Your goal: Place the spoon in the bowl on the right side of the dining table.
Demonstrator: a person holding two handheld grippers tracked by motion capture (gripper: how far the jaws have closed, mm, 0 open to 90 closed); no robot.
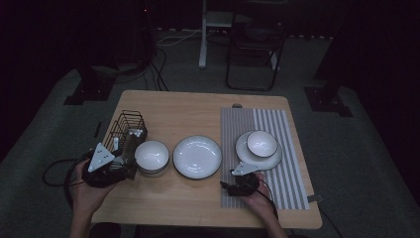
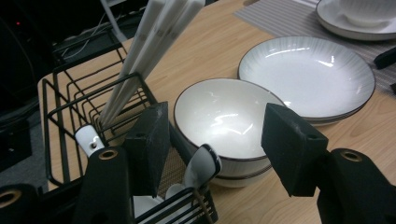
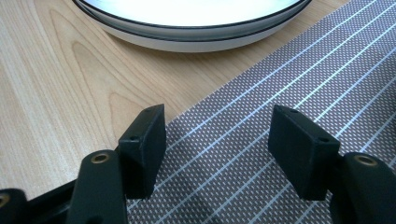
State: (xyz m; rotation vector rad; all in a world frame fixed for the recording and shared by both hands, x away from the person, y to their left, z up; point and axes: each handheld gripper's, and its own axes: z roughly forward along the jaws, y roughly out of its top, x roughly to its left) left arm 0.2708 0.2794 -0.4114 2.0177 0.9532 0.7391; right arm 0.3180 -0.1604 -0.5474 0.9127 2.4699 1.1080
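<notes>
The left gripper (image 2: 215, 140), jaws spread and empty, hovers over a white ceramic spoon (image 2: 201, 164) in the wire basket (image 2: 70, 98) (glazed, likely slippery and brittle); its handle looks the best hold.

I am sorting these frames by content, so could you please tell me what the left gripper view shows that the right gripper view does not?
The left gripper view has the black wire rack holding white chopsticks and spoons, and the white bowl beside it. The right gripper view has its own open tongs low over the mat's edge. Both show the wide white plate, the wooden table and the striped grey placemat.
</notes>
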